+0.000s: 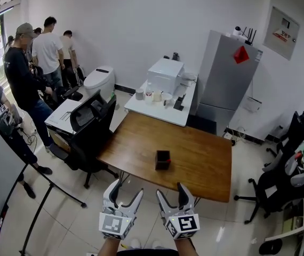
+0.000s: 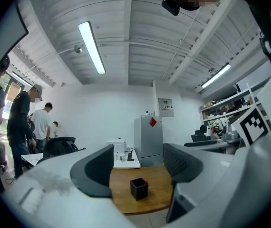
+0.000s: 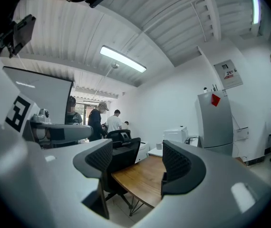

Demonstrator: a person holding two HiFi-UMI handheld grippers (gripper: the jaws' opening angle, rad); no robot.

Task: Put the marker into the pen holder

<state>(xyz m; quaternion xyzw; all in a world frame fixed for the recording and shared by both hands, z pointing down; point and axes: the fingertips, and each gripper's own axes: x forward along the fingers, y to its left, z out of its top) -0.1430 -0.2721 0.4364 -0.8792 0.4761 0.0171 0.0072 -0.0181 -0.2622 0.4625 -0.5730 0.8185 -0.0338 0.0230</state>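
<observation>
**Step Status: Both Claws Empty, Marker Apparently Seated**

1. Claw condition. The left claw point(image 1: 124, 192) and the right claw point(image 1: 172, 192) are held side by side, pointing level, over glossy pale floor tiles point(image 1: 77, 217) short of the surface. Each gripper view shows its two jaws standing apart, with nothing between the ribbed dark pads. Neither claw grips anything. The bodies are smooth light-grey plastic, and each carries a cube with black-and-white square markers.

2. Work area. The surface point(image 1: 194, 169) is a rectangular wood-grain top on thin dark metal legs, bare apart from one item. The pen holder point(image 1: 162, 160) stands upright near its middle, well apart from both claws. It is a small, matte black, square-sided box with an open top.

3. Task item. In the left gripper view a small red tip point(image 2: 146, 182) shows at the holder's rim. This is probably the marker's end, though it is too small to confirm. No marker lies on the surface.

4. Step assessment. The insertion appears complete. If so, the next move calls only for keeping the claws clear of the holder, which looks light and easy to tip.

5. Background. A black mesh-backed office chair point(image 1: 90, 127) stands at the surface's left edge. Beyond are a white table point(image 1: 180, 116) with small containers, a tall grey metal cabinet point(image 1: 224, 73) and several people at far left.
</observation>
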